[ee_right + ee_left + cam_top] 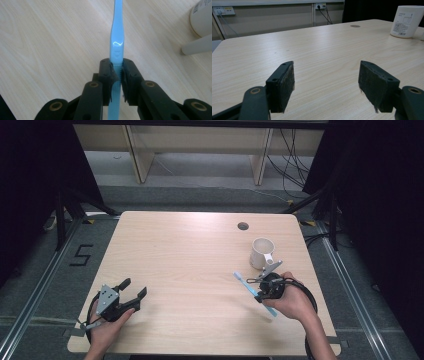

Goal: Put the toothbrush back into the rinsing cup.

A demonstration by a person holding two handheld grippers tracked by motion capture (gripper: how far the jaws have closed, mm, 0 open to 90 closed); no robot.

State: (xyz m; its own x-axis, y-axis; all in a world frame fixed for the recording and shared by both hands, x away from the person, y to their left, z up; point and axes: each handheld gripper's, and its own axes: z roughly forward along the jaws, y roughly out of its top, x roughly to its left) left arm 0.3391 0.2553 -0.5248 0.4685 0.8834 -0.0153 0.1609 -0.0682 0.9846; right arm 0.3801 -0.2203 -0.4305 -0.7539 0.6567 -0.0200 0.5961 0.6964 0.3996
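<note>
A light blue toothbrush (251,290) is held over the table's right side, its white head (239,276) pointing up-left. My right gripper (261,292) is shut on its handle; in the right gripper view the blue handle (116,42) runs straight up from between the closed pads, gripper (117,75). A white mug (261,252) stands just behind that hand, and the mug (407,21) is at the far right of the left gripper view. My left gripper (134,288) rests near the table's front left, open, with nothing between its pads; gripper (326,80) looks across bare wood.
The wooden table (190,260) has a round cable hole (243,226) near its far edge. Black curtains flank both sides. Cables trail from the grippers off the front edge. A wall with power sockets (223,10) lies beyond the table.
</note>
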